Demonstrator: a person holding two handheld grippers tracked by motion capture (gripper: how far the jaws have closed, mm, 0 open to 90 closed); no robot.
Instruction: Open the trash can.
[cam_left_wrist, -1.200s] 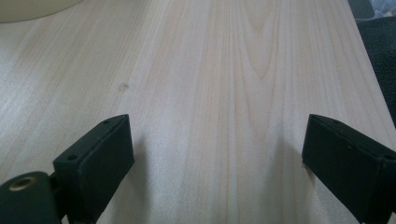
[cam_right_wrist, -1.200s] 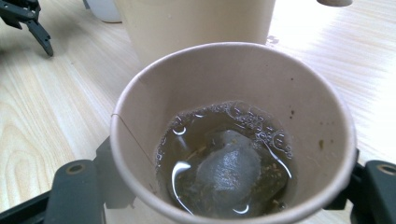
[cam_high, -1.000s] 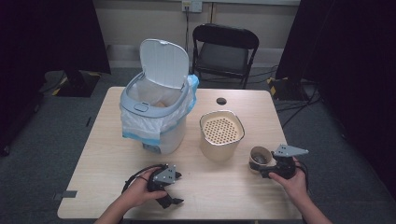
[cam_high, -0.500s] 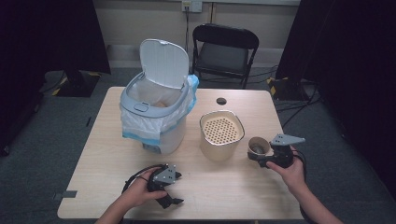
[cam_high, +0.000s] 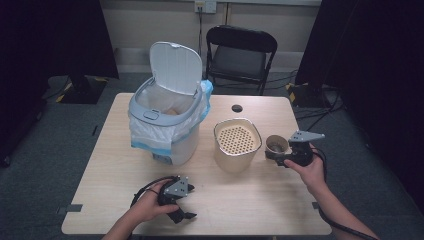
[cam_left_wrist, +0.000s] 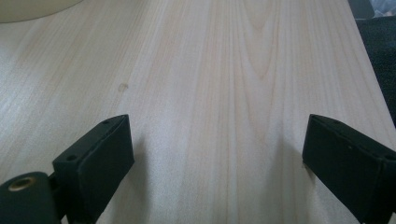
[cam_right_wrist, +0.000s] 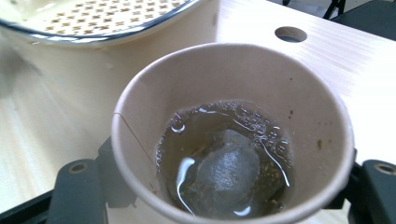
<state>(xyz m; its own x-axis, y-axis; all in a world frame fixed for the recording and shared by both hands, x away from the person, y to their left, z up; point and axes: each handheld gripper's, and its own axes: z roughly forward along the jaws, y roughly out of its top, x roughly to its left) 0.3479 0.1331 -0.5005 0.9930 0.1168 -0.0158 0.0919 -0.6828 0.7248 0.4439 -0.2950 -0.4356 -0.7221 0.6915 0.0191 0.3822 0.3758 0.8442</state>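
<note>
A brown paper cup (cam_high: 275, 145) (cam_right_wrist: 233, 93) holds brownish liquid and a soaked tea bag (cam_right_wrist: 226, 170). My right gripper (cam_high: 278, 151) (cam_right_wrist: 229, 196) is shut on the cup, one jaw on each side of it, and holds it upright just above the table. The cup is right beside a cream container with a perforated strainer top (cam_high: 237, 142) (cam_right_wrist: 93, 18). My left gripper (cam_high: 176, 206) (cam_left_wrist: 219, 158) rests near the table's front edge, open, with bare wood between its jaws.
A white bin (cam_high: 165, 125) with a bag liner and raised lid stands at the table's back left. A round cable hole (cam_high: 237, 108) (cam_right_wrist: 290, 33) is behind the strainer container. A black folding chair (cam_high: 241, 52) stands beyond the wooden table (cam_high: 260, 200).
My right gripper has lifted the cup off the table and carried it farther from the front edge, alongside the strainer container. The left gripper has stayed put.
</note>
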